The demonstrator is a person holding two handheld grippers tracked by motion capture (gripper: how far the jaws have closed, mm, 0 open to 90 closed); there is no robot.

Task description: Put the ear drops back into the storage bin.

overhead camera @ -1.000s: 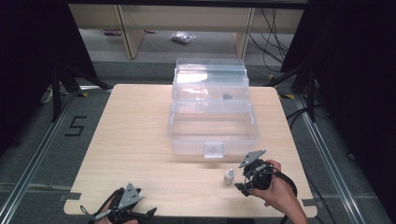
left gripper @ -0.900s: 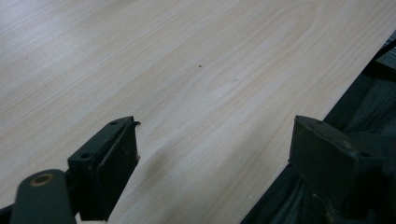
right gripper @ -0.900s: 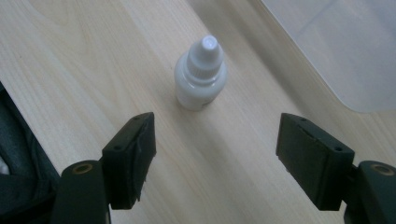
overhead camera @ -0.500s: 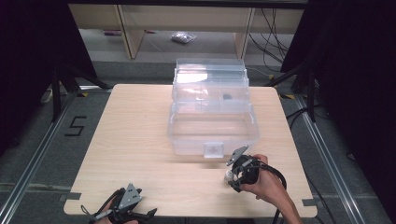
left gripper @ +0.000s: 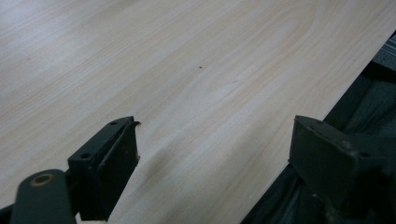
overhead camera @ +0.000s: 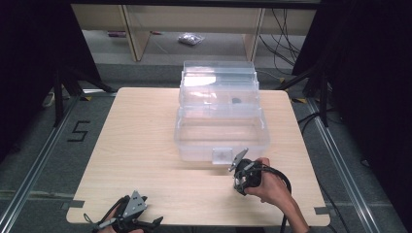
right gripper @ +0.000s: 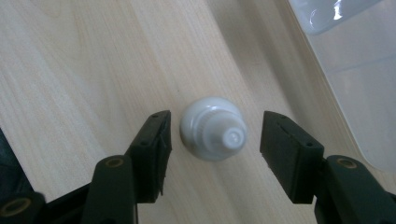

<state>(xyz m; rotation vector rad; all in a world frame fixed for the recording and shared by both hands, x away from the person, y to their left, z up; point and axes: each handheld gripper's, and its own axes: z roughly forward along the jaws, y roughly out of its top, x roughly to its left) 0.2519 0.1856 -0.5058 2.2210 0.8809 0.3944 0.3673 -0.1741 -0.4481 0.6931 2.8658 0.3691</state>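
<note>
Looking straight down past the right gripper [right gripper: 212, 135], I see its jaws spread to either side of a small white bottle [right gripper: 214, 134], neither one touching it; the bottle stands upright on the tabletop [right gripper: 84, 60], cap pointing up at the camera, so its long axis runs along the jaws. Just beyond sits the clear plastic box [overhead camera: 221, 128]. Far off at the near edge, the left gripper [left gripper: 215, 154] rests with jaws spread and empty.
</note>
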